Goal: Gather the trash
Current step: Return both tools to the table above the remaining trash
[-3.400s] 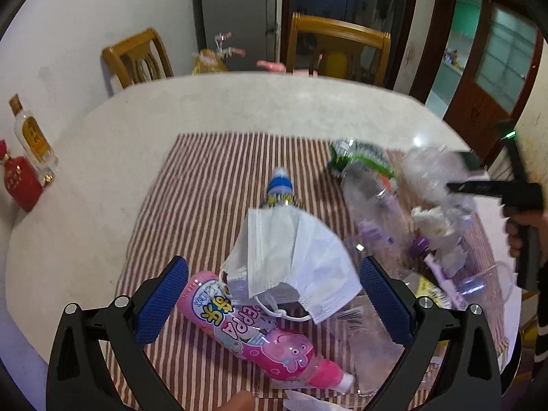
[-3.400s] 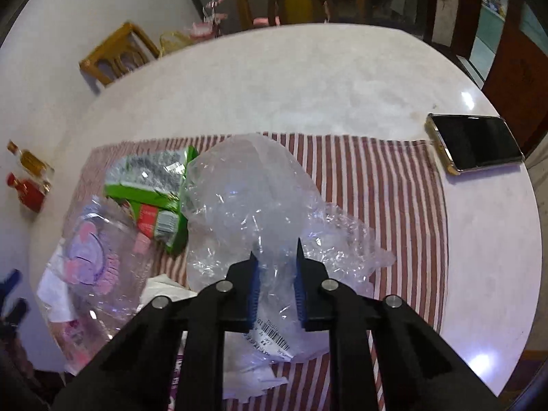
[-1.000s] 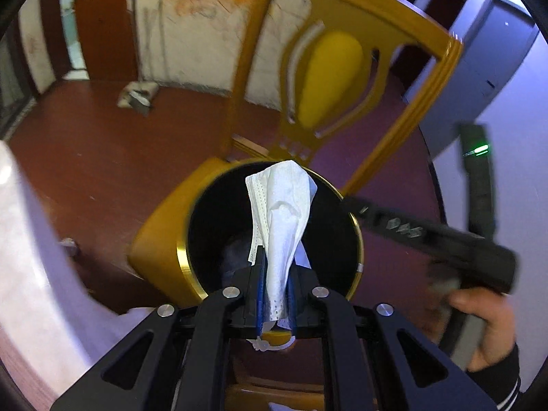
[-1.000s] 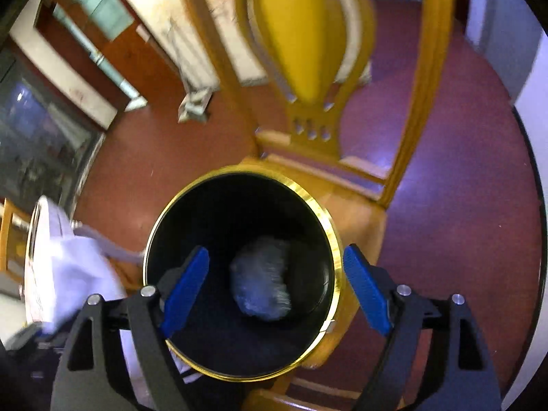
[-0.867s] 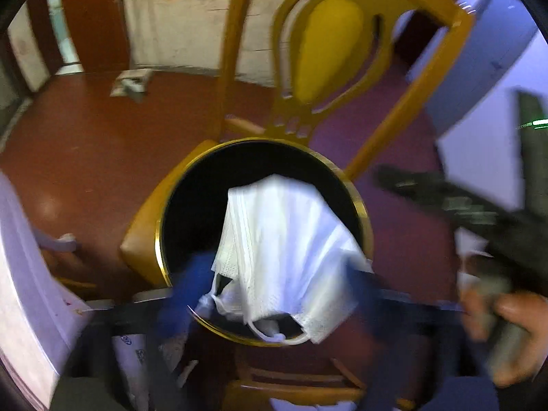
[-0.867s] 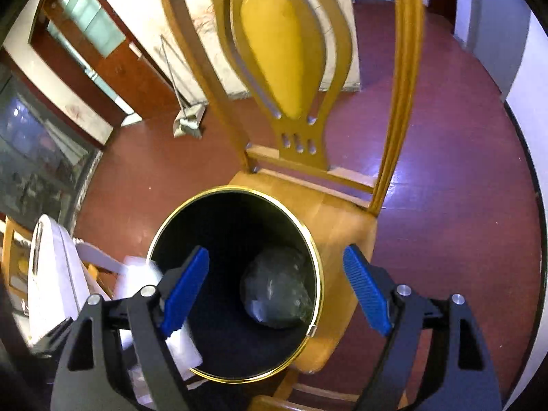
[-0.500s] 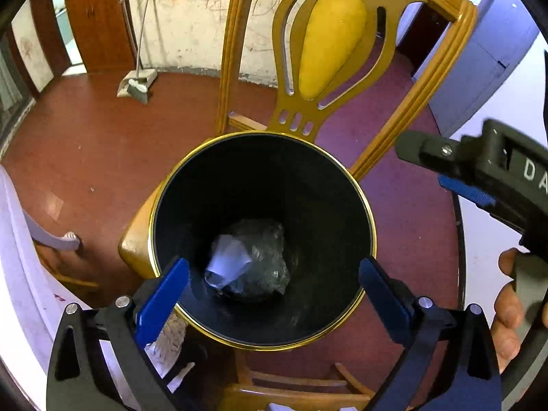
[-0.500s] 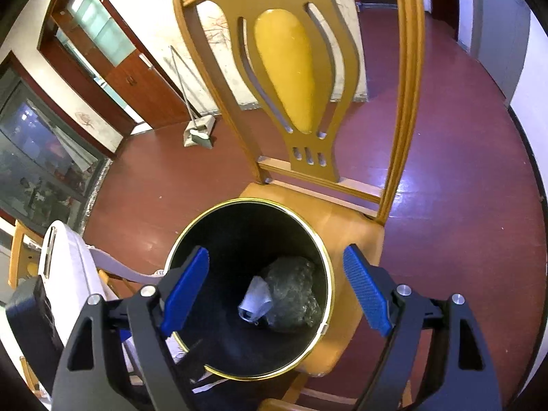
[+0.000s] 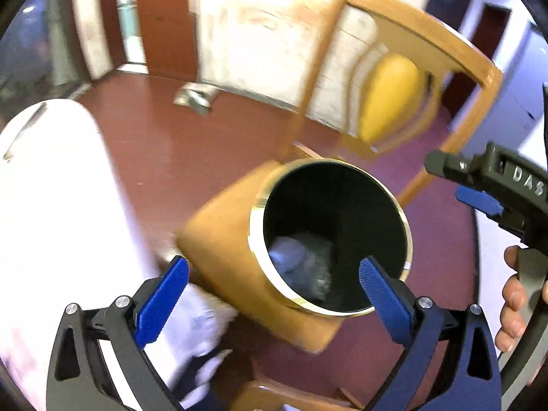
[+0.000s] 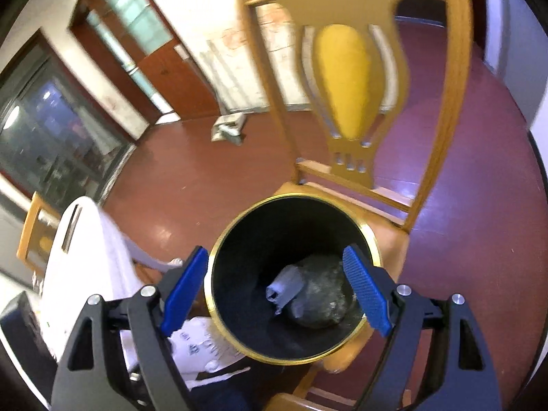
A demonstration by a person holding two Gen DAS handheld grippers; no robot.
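Bin [image 10: 371,239] holds two items: mask [image 10: 284,287], crumpled bag [image 10: 322,294]; both grippers' fingers [image 9: 161,303] [image 10: 366,291] spread, empty.

Left wrist view smeared by motion — chair [image 9: 394,109] back and white table edge [image 9: 51,205] have no crisp outline, and the pale lump left of the bin [image 9: 260,239] on the floor can't be identified. Bin's base is hidden behind its own wall; the crumpled clear plastic [image 10: 322,294] inside is half in shadow, and the grey-white piece [image 10: 284,287] lying against it is too dim to make out clearly. Right gripper [image 9: 479,202] is cut off by the frame edge right of the bin — only one blue pad shows, and the hand [image 9: 513,304] is partly out of frame.
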